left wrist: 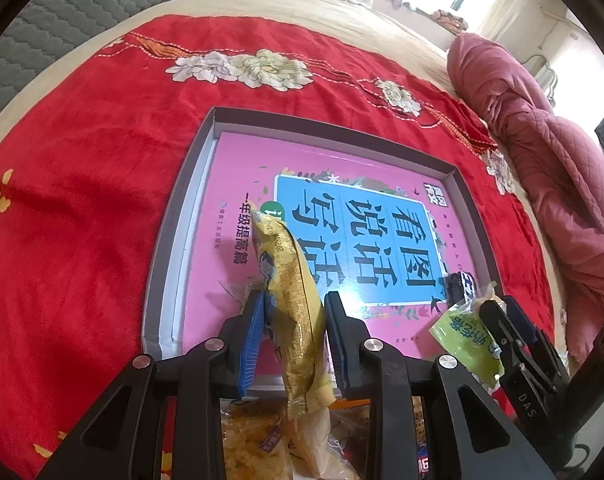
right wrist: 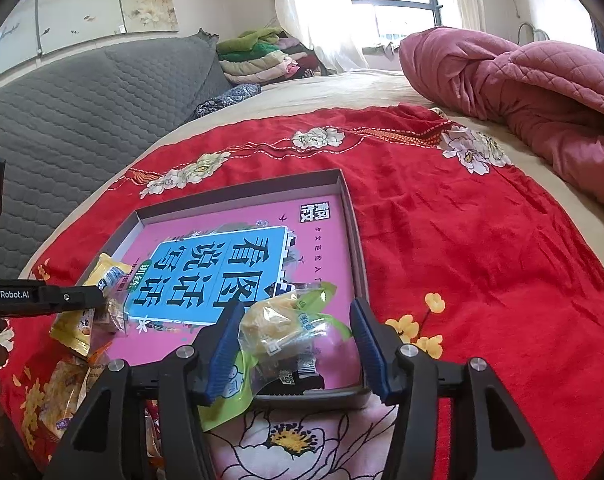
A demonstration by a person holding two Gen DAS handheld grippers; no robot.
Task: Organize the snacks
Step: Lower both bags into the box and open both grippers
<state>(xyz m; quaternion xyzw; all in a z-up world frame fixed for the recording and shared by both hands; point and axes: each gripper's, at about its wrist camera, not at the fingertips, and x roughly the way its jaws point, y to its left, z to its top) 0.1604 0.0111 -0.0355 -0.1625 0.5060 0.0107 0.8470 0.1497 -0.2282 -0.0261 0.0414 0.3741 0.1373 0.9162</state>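
The left gripper (left wrist: pixel 290 320) has its fingers clamped on a yellow snack packet (left wrist: pixel 290 280), held on edge above the near left part of the shallow box (left wrist: pixel 174 216). The box sits on a red blanket (left wrist: pixel 82 160) spread over the bed, and a pink book (left wrist: pixel 238 168) lines its bottom. The right gripper (right wrist: pixel 298 340) has its fingers apart around a green-edged snack bag (right wrist: pixel 278 332) that rests on the book at the box's near edge; whether either pad touches the bag cannot be told.

The main risk is at that near edge. The green-edged bag's tail hangs over the rim toward the blanket — if the right gripper pulls back while a pad brushes the film, the bag is likely to be dragged out of the box.

The yellow packet is gripped near its lower half with most of its length standing free, so it may swing or slip when lowered and land on the rim instead of inside.

More snacks (right wrist: pixel 62 392) lie loose on the blanket at the near left, just under the left gripper — a low move could scatter them. The soft bed also lets the box tilt if pressed.
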